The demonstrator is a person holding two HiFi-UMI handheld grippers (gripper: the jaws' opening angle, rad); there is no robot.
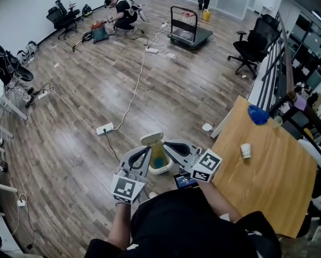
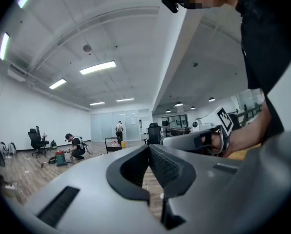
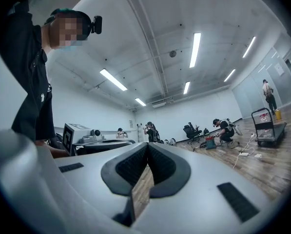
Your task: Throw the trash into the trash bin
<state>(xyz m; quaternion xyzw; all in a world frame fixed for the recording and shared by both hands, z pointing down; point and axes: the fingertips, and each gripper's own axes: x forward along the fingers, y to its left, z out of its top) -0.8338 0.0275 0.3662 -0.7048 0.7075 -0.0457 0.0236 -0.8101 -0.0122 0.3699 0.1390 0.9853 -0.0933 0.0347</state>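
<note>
The trash bin [image 1: 158,160], white with a yellowish liner and its lid up, stands on the wood floor just in front of me. Both grippers are held level above it, one on each side. My left gripper [image 1: 148,149] is shut with nothing between its jaws, and its own view shows the tips [image 2: 148,148] meeting. My right gripper [image 1: 166,144] is shut and empty too, jaws closed [image 3: 147,146]. A small white cup [image 1: 246,150] and a blue crumpled thing [image 1: 258,114] lie on the wooden table [image 1: 268,187]. A white scrap [image 1: 207,127] lies on the floor.
The table is at my right, with a railing and shelves behind it. A power strip [image 1: 105,128] and long cables cross the floor ahead. Farther off are a black office chair [image 1: 252,44], a trolley [image 1: 188,32] and people working.
</note>
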